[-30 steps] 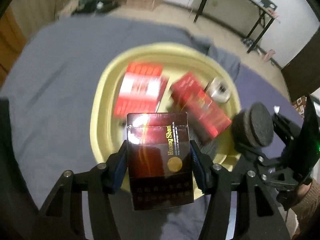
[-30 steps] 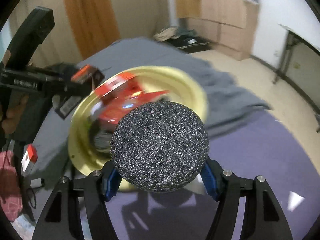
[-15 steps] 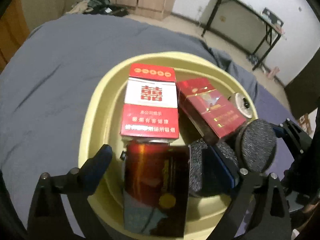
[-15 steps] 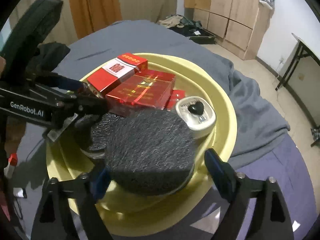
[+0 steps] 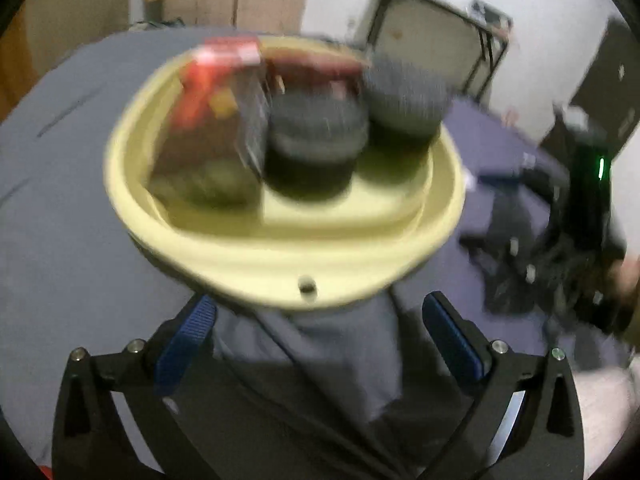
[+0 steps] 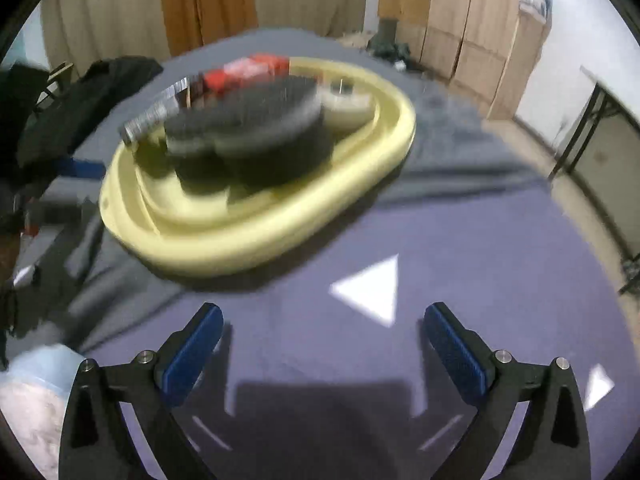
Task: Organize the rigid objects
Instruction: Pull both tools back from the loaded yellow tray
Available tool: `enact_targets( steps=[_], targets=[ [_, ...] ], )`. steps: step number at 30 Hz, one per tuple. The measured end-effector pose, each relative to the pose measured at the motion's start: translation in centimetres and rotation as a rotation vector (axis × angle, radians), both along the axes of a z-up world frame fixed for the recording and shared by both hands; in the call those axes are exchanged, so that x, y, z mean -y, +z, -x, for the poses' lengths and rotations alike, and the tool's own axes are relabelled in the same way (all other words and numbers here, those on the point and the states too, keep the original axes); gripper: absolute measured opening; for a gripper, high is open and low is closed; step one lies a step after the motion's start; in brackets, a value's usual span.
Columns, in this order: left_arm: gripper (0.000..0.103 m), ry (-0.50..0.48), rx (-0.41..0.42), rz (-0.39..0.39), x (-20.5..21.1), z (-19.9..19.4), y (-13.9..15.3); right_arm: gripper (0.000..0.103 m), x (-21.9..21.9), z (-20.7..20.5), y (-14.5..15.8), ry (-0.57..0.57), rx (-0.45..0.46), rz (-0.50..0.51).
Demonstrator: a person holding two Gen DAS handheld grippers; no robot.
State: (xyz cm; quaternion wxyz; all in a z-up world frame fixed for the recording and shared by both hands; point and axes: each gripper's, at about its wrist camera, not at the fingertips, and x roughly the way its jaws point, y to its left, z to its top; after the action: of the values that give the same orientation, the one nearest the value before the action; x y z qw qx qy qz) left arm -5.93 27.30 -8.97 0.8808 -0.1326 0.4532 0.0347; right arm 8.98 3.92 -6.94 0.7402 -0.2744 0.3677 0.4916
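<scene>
A pale yellow tray [image 5: 280, 280] sits on the grey cloth, also in the right wrist view [image 6: 248, 248]. In it lie a dark red box [image 5: 200, 152], a red box [image 5: 224, 52], and two dark round pads [image 5: 312, 148] [image 5: 404, 100], all blurred. The right wrist view shows the round pads [image 6: 256, 132], red boxes [image 6: 248, 68] and a white round case [image 6: 344, 108]. My left gripper [image 5: 320, 340] is open and empty, just short of the tray's near rim. My right gripper [image 6: 320, 344] is open and empty over purple cloth, apart from the tray.
The right gripper body [image 5: 580, 208] stands to the tray's right in the left wrist view. White triangles [image 6: 372, 288] mark the purple cloth. A black-legged table [image 5: 440, 32] and wooden cabinets [image 6: 472, 20] stand behind. Dark clothing [image 6: 80, 96] lies at left.
Both grippers have let go and pulled back from the tray. The dark red box and the second round pad now lie in the tray.
</scene>
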Motion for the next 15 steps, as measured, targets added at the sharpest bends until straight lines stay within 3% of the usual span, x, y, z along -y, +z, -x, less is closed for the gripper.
enact_targets(
  steps=[2,5,7,15],
  targets=[
    [0.103,0.016,0.029,-0.032,0.2,0.1,-0.7,0.103,-0.2,0.1,-1.3,-0.003,-0.017,0.01],
    [0.103,0.067,0.045,-0.136,0.6,-1.3,-1.3,0.103,-1.3,0.7,-1.5,0.019,0.024,-0.039],
    [0.103,0.102,0.038,-0.177,0.8,-2.4,-1.5,0.103,-2.4,0.6,-2.2,0.009,0.043,-0.013],
    [0.103,0.155,0.038,-0.203,0.6,-4.2,-1.5,0.103,-3.2,0.9,-2.8,0.012,0.065,-0.01]
  ],
)
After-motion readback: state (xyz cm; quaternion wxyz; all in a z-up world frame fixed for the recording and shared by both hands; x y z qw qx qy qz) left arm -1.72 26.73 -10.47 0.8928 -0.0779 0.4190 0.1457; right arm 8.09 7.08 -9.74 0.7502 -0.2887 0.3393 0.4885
